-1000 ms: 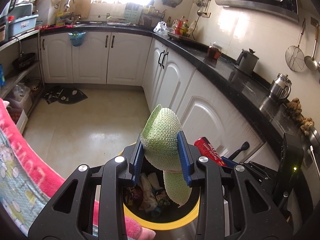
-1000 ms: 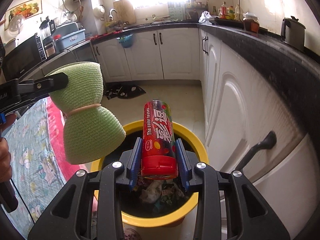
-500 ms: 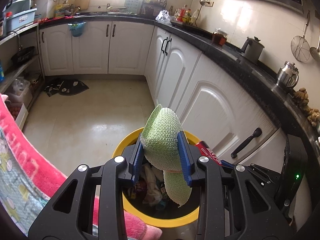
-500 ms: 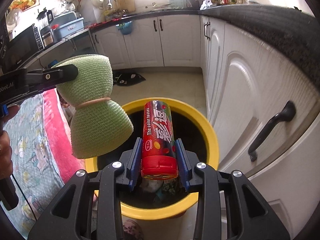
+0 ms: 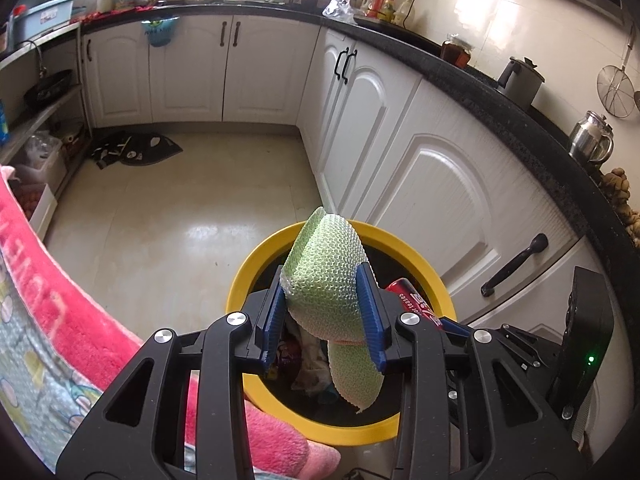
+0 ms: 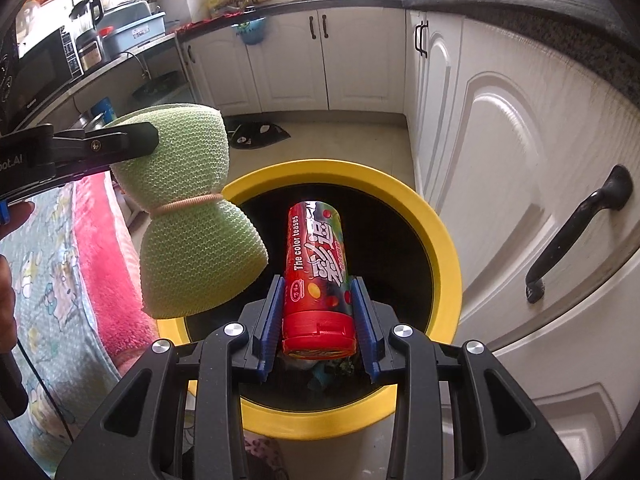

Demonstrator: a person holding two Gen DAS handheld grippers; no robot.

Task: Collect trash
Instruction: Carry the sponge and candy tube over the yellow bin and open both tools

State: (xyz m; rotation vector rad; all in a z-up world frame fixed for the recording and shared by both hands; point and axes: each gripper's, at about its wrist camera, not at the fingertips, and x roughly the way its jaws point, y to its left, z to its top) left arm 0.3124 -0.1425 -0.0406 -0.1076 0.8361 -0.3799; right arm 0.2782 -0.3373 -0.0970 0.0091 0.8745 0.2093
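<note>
While my left tongs stay out of the bin itself, they are closed tight on the upper half of a green foam net, a mesh sleeve cinched at its waist by a rubber band, whose lower half hangs free over the near-left side of the yellow-rimmed bin. My right tongs are clamped on a red candy tube, gripping it low near its red cap, with the tube pointing forward and lying over the black mouth of the bin. Both pieces of trash sit above the opening and neither touches the rim, as far as I can tell. Down inside the bin I can make out crumpled wrappers and paper, so some rubbish is already in there. Beyond the bin lie the pale kitchen floor, white cabinets under the dark worktop, and a pink blanket at my left. I judge the carrying part done for these two items; what is left is to open both tongs and let them drop, then look for anything else to collect.
</note>
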